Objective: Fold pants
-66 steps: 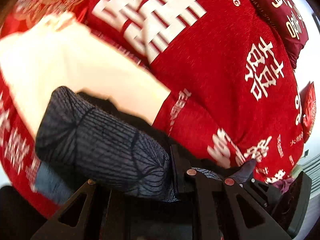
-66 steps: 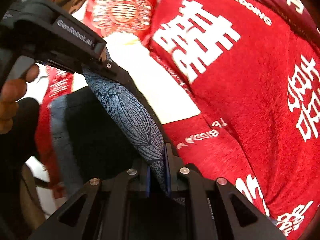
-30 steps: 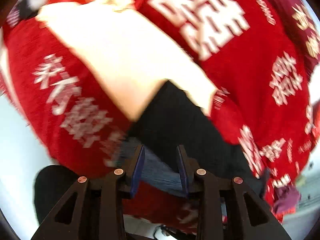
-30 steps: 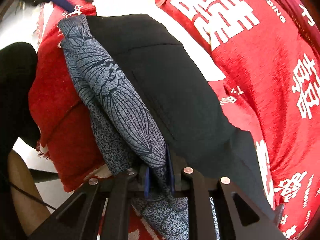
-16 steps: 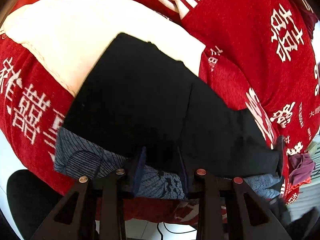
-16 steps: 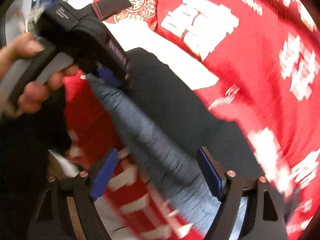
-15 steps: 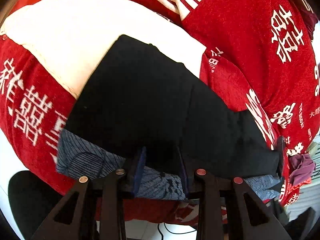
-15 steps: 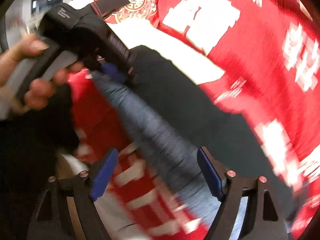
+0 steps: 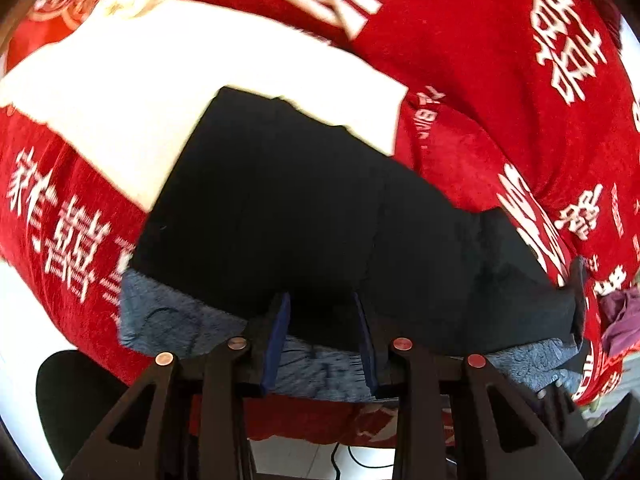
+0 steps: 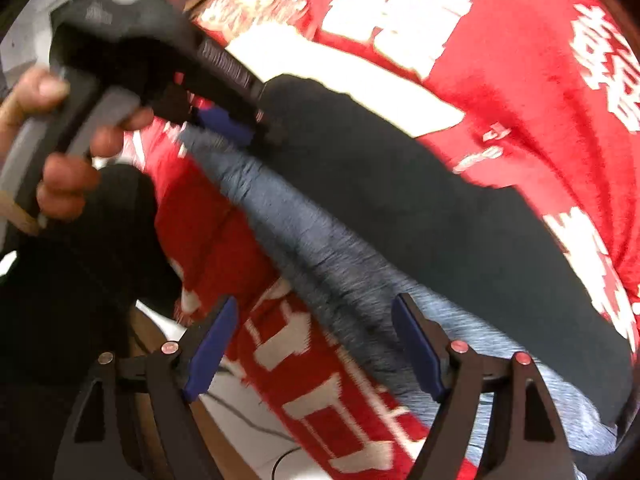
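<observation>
The pants are black with a blue-grey patterned lining and lie folded flat on a red cloth with white characters. My left gripper is open, its blue pads straddling the near edge of the pants without pinching it. In the right wrist view the pants run diagonally, with the patterned edge toward me. My right gripper is wide open and empty above that edge. The left gripper shows there in a hand at the pants' far end.
A white cloth panel lies under the pants' far end. The red cloth drapes over the near edge, with floor and a cable below. A purple item sits at the right edge. A dark round object is at lower left.
Both grippers let go of the pants, which were laid flat on the cloth. My right gripper opened wide and drew back; the left one stays open at the near edge.
</observation>
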`<state>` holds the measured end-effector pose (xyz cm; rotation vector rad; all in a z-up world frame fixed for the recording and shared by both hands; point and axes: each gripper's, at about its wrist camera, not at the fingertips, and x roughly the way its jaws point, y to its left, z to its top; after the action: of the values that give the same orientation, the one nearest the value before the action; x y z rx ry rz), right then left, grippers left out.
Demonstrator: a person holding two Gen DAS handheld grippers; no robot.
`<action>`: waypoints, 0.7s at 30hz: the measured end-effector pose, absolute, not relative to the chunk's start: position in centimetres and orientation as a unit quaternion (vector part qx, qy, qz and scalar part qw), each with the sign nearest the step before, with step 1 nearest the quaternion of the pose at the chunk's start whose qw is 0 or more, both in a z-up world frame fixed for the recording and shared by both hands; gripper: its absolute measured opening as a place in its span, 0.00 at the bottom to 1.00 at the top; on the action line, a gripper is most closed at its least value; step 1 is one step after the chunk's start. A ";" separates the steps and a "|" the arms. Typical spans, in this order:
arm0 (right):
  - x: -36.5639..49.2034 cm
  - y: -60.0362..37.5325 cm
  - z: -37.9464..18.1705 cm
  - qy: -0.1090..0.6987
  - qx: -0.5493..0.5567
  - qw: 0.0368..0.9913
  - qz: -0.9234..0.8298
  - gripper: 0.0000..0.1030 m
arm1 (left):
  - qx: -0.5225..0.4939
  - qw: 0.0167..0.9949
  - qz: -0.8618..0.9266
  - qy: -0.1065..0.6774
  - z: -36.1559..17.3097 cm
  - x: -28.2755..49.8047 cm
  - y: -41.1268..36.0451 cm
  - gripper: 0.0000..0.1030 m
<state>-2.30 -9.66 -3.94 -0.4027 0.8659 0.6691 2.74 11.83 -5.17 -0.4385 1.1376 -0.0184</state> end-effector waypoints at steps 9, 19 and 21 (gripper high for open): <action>0.4 -20.6 -0.6 0.399 -0.085 0.905 0.121 0.80 | -0.159 0.820 -0.059 0.547 -6.6 2.7 6.3 0.55; 3.1 -42.0 0.8 0.394 0.083 0.893 -0.199 0.83 | -0.113 0.817 -0.047 0.563 -6.3 2.9 3.8 0.55; 3.1 -43.6 0.7 0.401 0.098 0.889 -0.199 0.83 | -0.088 0.819 -0.049 0.564 -6.0 3.0 2.6 0.55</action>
<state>3.09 -43.57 0.73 0.2042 0.8332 -0.4142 2.96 2.59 -6.02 -0.1875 1.2021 -0.1040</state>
